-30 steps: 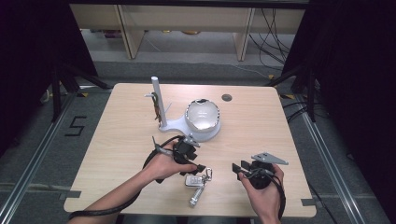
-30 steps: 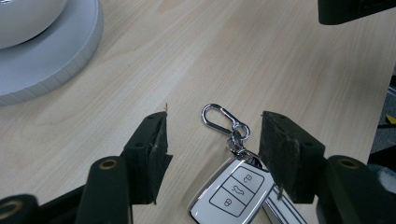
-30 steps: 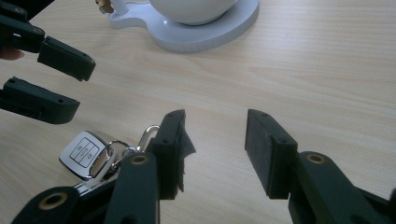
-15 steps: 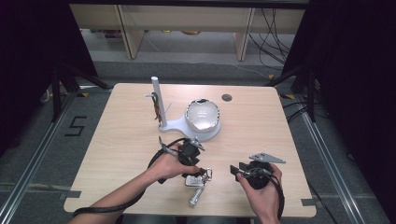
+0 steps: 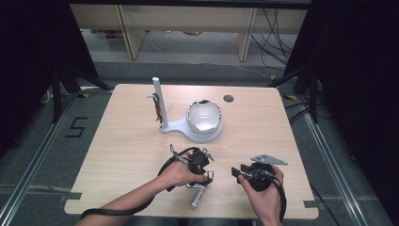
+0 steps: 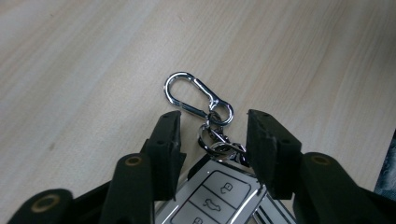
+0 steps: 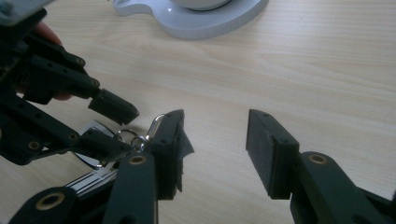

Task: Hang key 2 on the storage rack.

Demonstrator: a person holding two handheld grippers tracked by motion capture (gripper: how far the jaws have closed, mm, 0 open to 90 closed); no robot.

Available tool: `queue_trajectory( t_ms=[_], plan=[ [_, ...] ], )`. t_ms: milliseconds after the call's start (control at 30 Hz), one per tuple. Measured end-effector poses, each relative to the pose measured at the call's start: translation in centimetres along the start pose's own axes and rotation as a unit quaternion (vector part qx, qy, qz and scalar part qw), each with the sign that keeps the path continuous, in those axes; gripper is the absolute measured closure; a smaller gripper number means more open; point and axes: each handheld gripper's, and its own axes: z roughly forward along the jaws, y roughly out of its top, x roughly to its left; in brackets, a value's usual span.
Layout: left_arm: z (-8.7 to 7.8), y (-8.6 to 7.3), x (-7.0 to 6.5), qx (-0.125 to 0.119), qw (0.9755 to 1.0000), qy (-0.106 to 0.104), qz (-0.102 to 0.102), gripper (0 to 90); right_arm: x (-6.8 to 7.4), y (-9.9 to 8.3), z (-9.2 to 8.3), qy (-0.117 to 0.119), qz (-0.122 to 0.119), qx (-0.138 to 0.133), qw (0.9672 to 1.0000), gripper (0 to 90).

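**Inspector A:** First, the left gripper. Its jaws have just been closing and stand either side of the ring chain at the top of the car key fob; in the left gripper view a gap shows on both sides, so the pads press on nothing.

**Inspector B:** And the fob itself?

**Inspector A:** Flat on the table, near the front edge, between the two hands. Its silver carabiner lies on the wood just past the jaw tips. A metal key points toward the person.

**Inspector B:** The right gripper?

**Inspector A:** Jaws apart, having just been opening a little, nothing between them. It sits low just beside the fob, aimed at the left gripper.

**Inspector B:** Farther out?

**Inspector A:** A white stand with an upright post and a shiny bowl, well apart at mid-table.
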Motion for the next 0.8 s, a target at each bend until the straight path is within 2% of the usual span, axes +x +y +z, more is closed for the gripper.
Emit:
queue_trajectory(
  t_ms=[67,100,133,233,400,433,600,667,800],
  plan=[
    [0.2,-0.1,-0.1,0.008,1.0,0.003,0.003,60.5,-0.1,0.0,-0.1,0.009,0.003,0.0,1.0,57.3],
    [0.2,-0.2,-0.1,0.012,0.9999,0.004,0.006,62.8,-0.1,0.0,0.0,-0.002,0.0,-0.001,1.0,57.3],
    [0.1,-0.3,0.0,0.014,0.9999,0.003,0.005,63.9,-0.2,-0.1,0.1,-0.001,0.0,-0.001,1.0,57.3],
    [-0.2,-0.9,0.4,0.024,0.9994,0.02,0.012,70.2,-0.2,-0.1,0.0,-0.001,0.0,0.002,1.0,57.3],
    [-1.1,-2.1,1.2,0.032,0.9987,0.038,0.013,71.8,0.0,-0.1,0.0,-0.001,0.001,0.007,1.0,57.3],
    [-1.4,-2.5,1.4,0.034,0.9984,0.043,0.013,72.0,0.0,-0.1,0.0,0.007,0.001,0.006,1.0,57.3],
    [-2.3,-3.7,2.4,0.042,0.9974,0.059,0.008,73.7,0.2,0.0,0.2,0.002,0.0,0.01,1.0,57.0],
    [-2.7,-4.1,2.8,0.04,0.9971,0.064,0.002,70.9,0.2,-0.1,0.3,0.011,-0.002,0.003,0.9999,56.8],
    [-3.6,-4.9,3.4,0.029,0.9976,0.063,-0.01,64.1,0.2,-0.1,0.3,0.011,0.003,0.006,0.9999,56.6]
  ],
)
